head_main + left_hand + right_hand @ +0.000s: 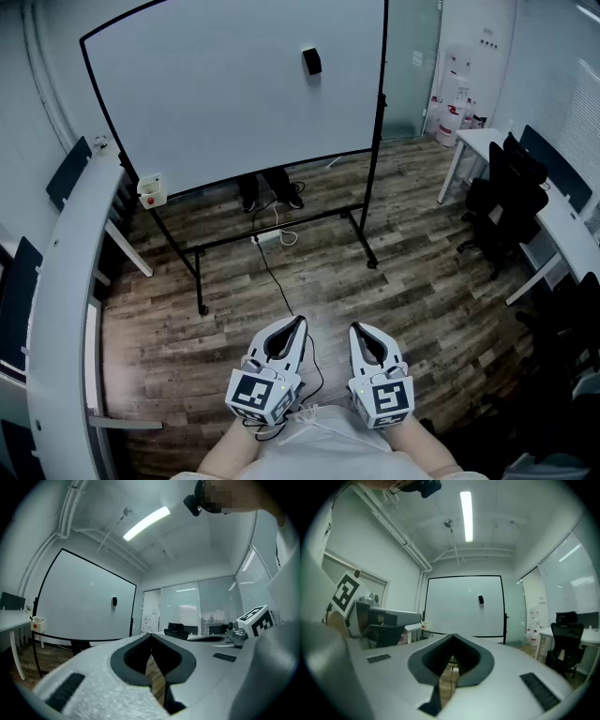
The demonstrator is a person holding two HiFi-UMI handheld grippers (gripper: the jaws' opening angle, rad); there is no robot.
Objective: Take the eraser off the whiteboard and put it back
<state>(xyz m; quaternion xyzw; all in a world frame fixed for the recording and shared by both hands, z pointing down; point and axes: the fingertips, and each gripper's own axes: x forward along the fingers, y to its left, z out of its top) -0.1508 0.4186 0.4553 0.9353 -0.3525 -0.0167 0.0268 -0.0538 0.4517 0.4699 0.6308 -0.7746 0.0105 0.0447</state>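
A small black eraser (pixel 311 61) clings to the upper right of the white whiteboard (pixel 216 94), which stands on a black frame across the room. The eraser (pixel 114 601) also shows in the left gripper view, and the eraser (pixel 481 600) in the right gripper view, far off in both. My left gripper (pixel 298 322) and right gripper (pixel 356 327) are held side by side close to the person's body, pointing level at the board, well short of it. Both have their jaw tips touching, with nothing between them.
A long white desk (pixel 66 281) curves along the left wall. White desks with black office chairs (pixel 506 206) stand at the right. A small red-and-white cup (pixel 151 191) hangs at the board's lower left. A black cable (pixel 277 281) runs over the wooden floor from the board's stand.
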